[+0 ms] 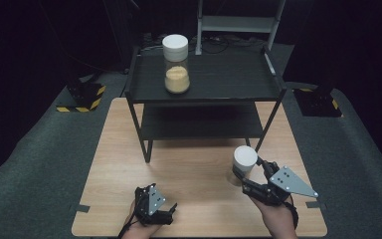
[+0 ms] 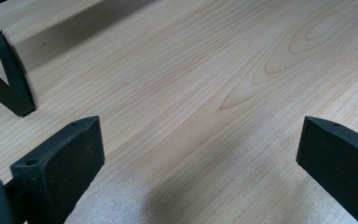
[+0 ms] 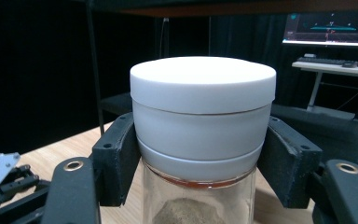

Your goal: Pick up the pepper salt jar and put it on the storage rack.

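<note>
A glass jar with a wide white lid [image 3: 203,112] and brownish powder inside is held just under its lid by my right gripper [image 3: 200,158], both black pads pressed on it. From above, this jar [image 1: 243,160] hangs over the right front of the wooden table [image 1: 189,174], in front of the rack's right leg, with my right gripper [image 1: 248,175] reaching from the lower right. A second white-lidded jar [image 1: 176,63] with tan powder stands on the black rack's top shelf [image 1: 229,79]. My left gripper [image 1: 166,209] rests at the table's front edge, open, its jaws wide apart over bare wood [image 2: 200,140].
The black two-level rack's lower shelf [image 1: 199,122] is bare. One of its legs [image 2: 9,79] stands to the left ahead of my left gripper. Dark carpet surrounds the table. A desk with a monitor [image 3: 328,28] stands far behind.
</note>
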The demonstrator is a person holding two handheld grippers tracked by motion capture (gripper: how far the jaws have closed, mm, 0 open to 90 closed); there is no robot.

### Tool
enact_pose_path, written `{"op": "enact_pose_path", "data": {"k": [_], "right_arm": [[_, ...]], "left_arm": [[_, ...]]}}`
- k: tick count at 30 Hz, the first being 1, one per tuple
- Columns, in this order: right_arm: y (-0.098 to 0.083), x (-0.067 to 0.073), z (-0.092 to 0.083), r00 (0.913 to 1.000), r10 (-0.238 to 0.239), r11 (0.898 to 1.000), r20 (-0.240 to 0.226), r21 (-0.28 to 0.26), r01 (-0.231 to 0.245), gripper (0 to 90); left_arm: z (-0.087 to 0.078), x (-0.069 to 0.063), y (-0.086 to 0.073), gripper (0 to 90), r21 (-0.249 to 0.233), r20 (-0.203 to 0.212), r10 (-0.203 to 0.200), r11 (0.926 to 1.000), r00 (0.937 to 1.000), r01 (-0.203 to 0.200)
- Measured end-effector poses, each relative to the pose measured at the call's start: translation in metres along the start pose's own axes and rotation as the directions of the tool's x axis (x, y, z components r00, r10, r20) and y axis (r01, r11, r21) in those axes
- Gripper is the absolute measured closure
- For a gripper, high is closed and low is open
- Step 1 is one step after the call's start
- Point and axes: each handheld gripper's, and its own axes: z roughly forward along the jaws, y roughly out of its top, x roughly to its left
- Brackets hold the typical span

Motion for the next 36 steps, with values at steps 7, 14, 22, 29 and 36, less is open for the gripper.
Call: {"op": "enact_pose_path", "data": {"k": [7,14,22,29,36], "right_arm": [[0.012,0.0,-0.005,1.0,-0.002,1.0,0.001,-0.013,0.002,33.9],[0.025,-0.003,-0.008,0.9999,0.015,1.0,-0.001,-0.024,-0.016,33.9],[0.043,-0.003,-0.009,0.9999,0.013,0.999,0.01,-0.038,-0.013,34.0],[0.056,-0.003,-0.007,0.9997,0.005,0.998,0.024,-0.06,-0.004,33.9],[0.073,-0.004,-0.003,0.9995,-0.01,0.997,0.029,-0.073,0.012,33.9]], "left_arm": [[0.0,0.0,0.0,0.9,-0.001,0.001,-0.001,1.0,1.0,0.001],[0.0,0.001,0.0,0.9,-0.002,0.004,-0.002,1.0,1.0,0.002],[0.0,0.002,-0.001,0.9,-0.003,0.005,-0.005,1.0,1.0,0.005],[-0.001,0.001,-0.001,1.0,-0.005,0.004,-0.003,1.0,1.0,0.003],[-0.001,0.002,-0.001,1.0,-0.007,0.006,-0.007,1.0,1.0,0.007]]}}
